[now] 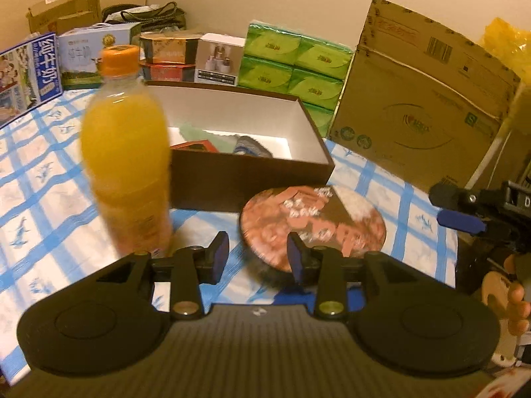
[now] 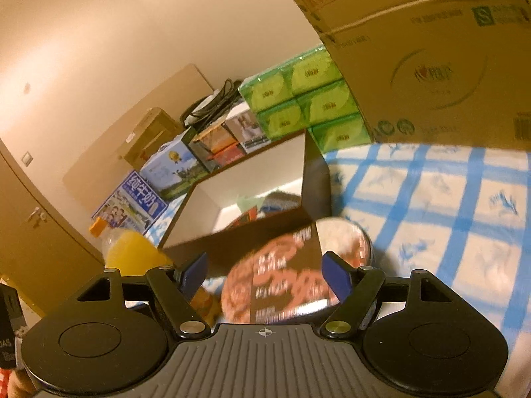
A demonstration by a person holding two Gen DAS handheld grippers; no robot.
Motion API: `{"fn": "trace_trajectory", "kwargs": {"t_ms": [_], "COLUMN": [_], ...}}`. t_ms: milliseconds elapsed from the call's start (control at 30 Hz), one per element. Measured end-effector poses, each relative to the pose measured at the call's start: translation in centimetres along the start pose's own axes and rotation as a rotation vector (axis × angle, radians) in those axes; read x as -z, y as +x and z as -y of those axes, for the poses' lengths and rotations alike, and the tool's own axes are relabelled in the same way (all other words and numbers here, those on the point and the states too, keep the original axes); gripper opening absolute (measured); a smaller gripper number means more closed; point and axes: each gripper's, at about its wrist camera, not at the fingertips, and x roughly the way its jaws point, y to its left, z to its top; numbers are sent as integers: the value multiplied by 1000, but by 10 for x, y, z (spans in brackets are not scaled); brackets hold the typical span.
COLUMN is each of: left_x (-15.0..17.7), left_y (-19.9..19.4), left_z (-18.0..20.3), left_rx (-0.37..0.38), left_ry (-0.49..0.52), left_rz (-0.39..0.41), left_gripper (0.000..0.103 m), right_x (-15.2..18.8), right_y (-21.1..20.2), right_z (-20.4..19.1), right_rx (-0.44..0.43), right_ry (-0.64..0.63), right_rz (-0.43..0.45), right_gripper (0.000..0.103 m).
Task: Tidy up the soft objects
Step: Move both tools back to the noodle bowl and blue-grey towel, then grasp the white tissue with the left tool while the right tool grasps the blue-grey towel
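Observation:
A brown shoebox (image 1: pixel 252 172) with a white inside stands open on the checked cloth. Soft pieces lie in it: a grey sock (image 1: pixel 249 146), a pale green cloth (image 1: pixel 190 131) and a red packet (image 1: pixel 195 146). The right wrist view shows the same box (image 2: pixel 252 232) and its contents only partly. My left gripper (image 1: pixel 258 257) is open above the cloth in front of the box, nothing between its fingers. My right gripper (image 2: pixel 265 277) is open and hovers over a round instant-food bowl (image 2: pixel 292 278), without touching it. That gripper also appears at the right edge (image 1: pixel 464 212) of the left wrist view.
An orange juice bottle (image 1: pixel 126 152) stands left of the box. The round bowl (image 1: pixel 312 222) sits in front of it. Green tissue packs (image 1: pixel 295 63), a large cardboard carton (image 1: pixel 421 99) and milk cartons (image 1: pixel 30 66) line the back. A hand (image 1: pixel 517 301) is at the right edge.

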Motion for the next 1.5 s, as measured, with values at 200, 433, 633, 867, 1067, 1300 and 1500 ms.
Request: {"fn": "trace_trajectory", "kwargs": {"t_ms": [200, 433, 633, 867, 1067, 1300, 1500], "left_x": [29, 67, 96, 120, 133, 145, 155], "left_y": [-29, -48, -57, -64, -63, -55, -43], "left_z": [-21, -45, -61, -73, -77, -68, -55], "left_rx": [-32, -61, -89, -116, -109, -81, -57], "left_ry": [4, -25, -47, -63, -58, -10, 51], "left_rz": [-4, -46, -78, -99, -112, -130, -154], "left_gripper": [35, 35, 35, 36, 38, 38, 38], "right_x": [42, 88, 118, 139, 152, 166, 173], "right_y": [-19, -33, -36, -31, -20, -8, -4], "right_z": [-7, -13, -22, -27, -31, -35, -30], "right_rx": [64, 121, 171, 206, 241, 268, 270], "right_ry": [-40, -91, -178, -261, -334, -409, -409], "right_rz": [-21, -70, -109, -145, -166, -188, -217], "right_gripper": [75, 75, 75, 75, 75, 75, 75]}}
